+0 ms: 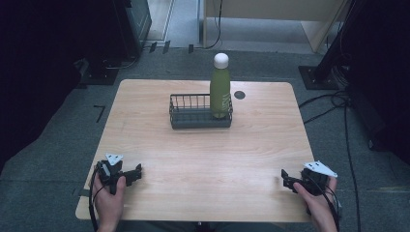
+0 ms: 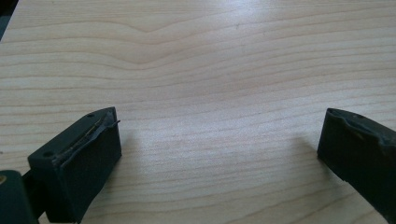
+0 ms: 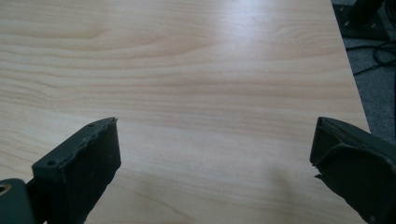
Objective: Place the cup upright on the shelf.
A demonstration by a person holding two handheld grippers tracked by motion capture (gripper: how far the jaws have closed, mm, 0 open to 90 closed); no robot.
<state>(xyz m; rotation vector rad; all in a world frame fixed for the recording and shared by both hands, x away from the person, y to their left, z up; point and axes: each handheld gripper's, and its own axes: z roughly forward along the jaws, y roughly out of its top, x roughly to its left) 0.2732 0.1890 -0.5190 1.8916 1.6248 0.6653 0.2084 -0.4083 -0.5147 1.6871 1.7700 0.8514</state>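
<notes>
At near table edge I hold left gripper (image 1: 137, 172) and right gripper (image 1: 286, 179) spread, empty; green bottle (image 1: 220, 92) stands in wire basket (image 1: 193, 117), untouched

Lab: floor cables (image 1: 333, 104), equipment stands (image 1: 316, 76), bare table (image 1: 203, 154).

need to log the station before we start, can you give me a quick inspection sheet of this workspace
surface: light wooden table, bare at the near side, a dark round spot near the far edge
job's things: green bottle with white cap, upright in the right end of a dark wire basket
clutter: nothing seen
grippers: left gripper and right gripper both open, empty, low at the near corners
cables: a cable trails from each gripper; more lie on the floor at the right
surroundings: grey floor, dark equipment at both sides
</notes>
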